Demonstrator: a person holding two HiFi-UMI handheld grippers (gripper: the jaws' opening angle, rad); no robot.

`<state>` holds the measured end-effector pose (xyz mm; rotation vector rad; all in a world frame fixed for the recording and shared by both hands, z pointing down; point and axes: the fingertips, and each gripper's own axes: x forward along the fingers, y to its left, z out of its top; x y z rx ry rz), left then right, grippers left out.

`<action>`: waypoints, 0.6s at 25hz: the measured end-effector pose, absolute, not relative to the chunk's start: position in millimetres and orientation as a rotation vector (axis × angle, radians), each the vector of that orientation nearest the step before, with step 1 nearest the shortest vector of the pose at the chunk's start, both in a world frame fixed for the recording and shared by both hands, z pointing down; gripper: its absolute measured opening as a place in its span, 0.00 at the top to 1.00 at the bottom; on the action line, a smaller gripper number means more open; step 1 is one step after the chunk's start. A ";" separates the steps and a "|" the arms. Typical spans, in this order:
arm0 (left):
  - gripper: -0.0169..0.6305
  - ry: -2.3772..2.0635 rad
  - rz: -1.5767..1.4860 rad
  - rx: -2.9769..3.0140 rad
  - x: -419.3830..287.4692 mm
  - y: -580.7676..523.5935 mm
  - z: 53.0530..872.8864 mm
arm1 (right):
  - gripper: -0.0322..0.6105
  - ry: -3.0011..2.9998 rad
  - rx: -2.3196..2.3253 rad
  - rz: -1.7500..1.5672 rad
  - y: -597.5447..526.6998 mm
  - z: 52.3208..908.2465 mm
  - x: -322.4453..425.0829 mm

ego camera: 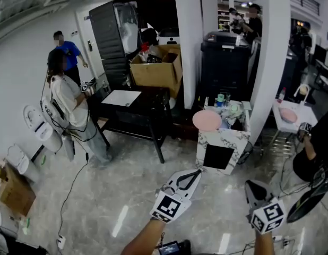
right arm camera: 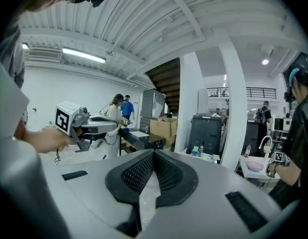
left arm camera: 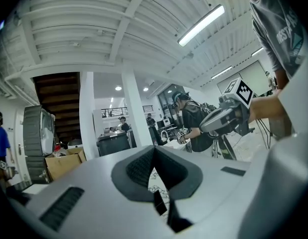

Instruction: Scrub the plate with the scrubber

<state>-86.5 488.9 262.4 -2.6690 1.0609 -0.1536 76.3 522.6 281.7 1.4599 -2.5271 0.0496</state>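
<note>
- Plate [ego camera: 207, 120]: pink, lying on a white marbled stand [ego camera: 219, 142], and used as the landmark below. No scrubbing has begun. I judge the step in hand to be the walk-up.
- Left gripper [ego camera: 198, 172]: nearest the camera and well short of the plate. Its jaws are pressed together with nothing between them.
- Right gripper [ego camera: 248, 184]: short of the plate and off to its right. Its jaws are likewise closed and empty.
- Clutter [ego camera: 233, 111]: bottles and a pale heap just right of the plate. I cannot make out the scrubber there.
- Second pink dish [ego camera: 288, 115]: farther right of the plate, on a white unit. Confirm which dish is meant before committing.
- To do it well:
  - Close in until the plate sits under both grippers, and find the scrubber first.
  - Part one gripper's jaws before reaching, and take the scrubber across its middle.
  - Steady the plate's rim with the other gripper; it sits at the stand's corner and may slide.
</note>
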 end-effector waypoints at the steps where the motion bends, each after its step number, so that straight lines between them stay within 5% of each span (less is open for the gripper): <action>1: 0.97 1.054 -0.144 -2.673 -88.7 484.7 262.3 | 0.90 -2.519 1.468 0.047 518.8 281.0 74.3; 15: 0.97 0.998 -0.140 -2.706 -78.9 441.2 260.3 | 0.90 -2.478 1.507 0.038 479.9 273.9 83.1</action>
